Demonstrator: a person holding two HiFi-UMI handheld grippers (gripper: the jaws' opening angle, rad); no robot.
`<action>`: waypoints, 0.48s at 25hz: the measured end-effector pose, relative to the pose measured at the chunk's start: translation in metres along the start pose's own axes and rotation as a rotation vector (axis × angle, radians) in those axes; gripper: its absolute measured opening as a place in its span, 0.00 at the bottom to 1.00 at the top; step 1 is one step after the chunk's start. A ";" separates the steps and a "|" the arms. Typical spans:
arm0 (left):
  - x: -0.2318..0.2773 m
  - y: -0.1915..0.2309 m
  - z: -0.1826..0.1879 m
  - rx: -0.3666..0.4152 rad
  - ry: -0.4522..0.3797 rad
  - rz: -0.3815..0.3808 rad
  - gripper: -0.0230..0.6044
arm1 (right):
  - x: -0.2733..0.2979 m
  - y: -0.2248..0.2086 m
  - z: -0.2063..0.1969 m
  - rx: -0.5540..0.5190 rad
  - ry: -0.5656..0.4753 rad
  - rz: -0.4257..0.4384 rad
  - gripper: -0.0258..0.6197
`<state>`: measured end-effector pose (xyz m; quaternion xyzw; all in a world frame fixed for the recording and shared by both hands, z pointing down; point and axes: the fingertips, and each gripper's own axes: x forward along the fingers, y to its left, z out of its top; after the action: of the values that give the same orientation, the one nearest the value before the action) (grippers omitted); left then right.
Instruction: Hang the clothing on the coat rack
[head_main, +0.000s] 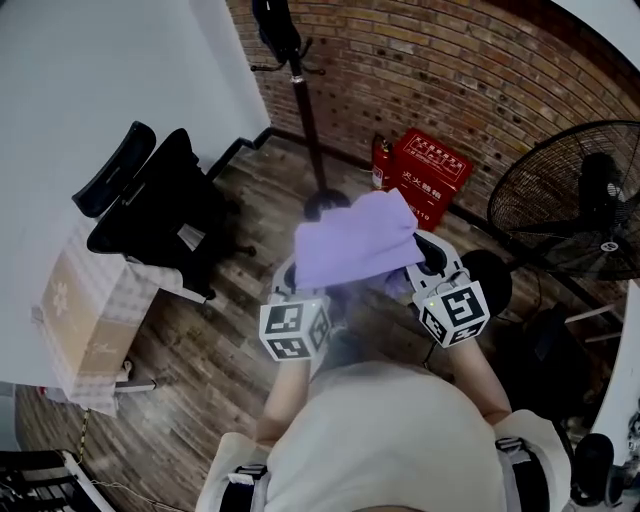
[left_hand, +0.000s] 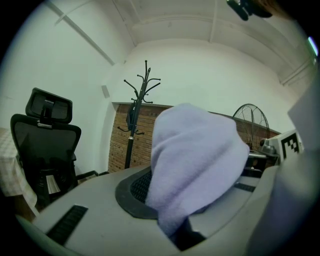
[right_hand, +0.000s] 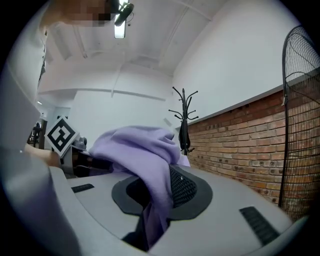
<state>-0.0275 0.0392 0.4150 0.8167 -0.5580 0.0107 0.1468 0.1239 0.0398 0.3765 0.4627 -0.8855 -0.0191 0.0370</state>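
- Lilac garment (head_main: 358, 240) is held up in front of the person, above the wood floor (head_main: 200, 370) and stretched between the two grippers. It is bunched and draped over both sets of jaws.
- Left gripper (left_hand: 184, 222): jaws are nearly together and pinch a thick fold of the garment. The cloth rises out of the narrow gap and flops toward 2 o'clock in the left gripper view.
- Right gripper (right_hand: 146, 225): jaws are drawn in to a slim gap and clamp another fold. The cloth climbs out and spills toward 10 o'clock in the right gripper view.
- Coat rack (head_main: 300, 80) stands at 12 o'clock from the garment in the head view, well apart from it. It is a dark pole with hooked arms, in front of the brick wall (head_main: 430, 60) (something dark already hangs on it; I can't tell what).
- Black office chair (head_main: 160, 200) is at 9 o'clock from the garment.
- Red box (head_main: 432, 172) sits on the floor at 1 o'clock, against the brick.
- Standing fan (head_main: 580, 200) is at 3 o'clock.
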 end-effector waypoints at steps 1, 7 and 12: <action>0.008 0.005 0.004 0.001 0.000 -0.004 0.13 | 0.008 -0.004 0.002 0.000 0.000 -0.004 0.12; 0.055 0.036 0.025 0.005 -0.002 -0.024 0.13 | 0.062 -0.024 0.007 -0.005 0.001 -0.024 0.12; 0.093 0.064 0.041 0.005 -0.006 -0.041 0.13 | 0.106 -0.039 0.012 -0.015 -0.004 -0.042 0.12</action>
<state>-0.0566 -0.0766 0.4075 0.8285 -0.5413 0.0068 0.1432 0.0943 -0.0693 0.3671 0.4806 -0.8757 -0.0271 0.0383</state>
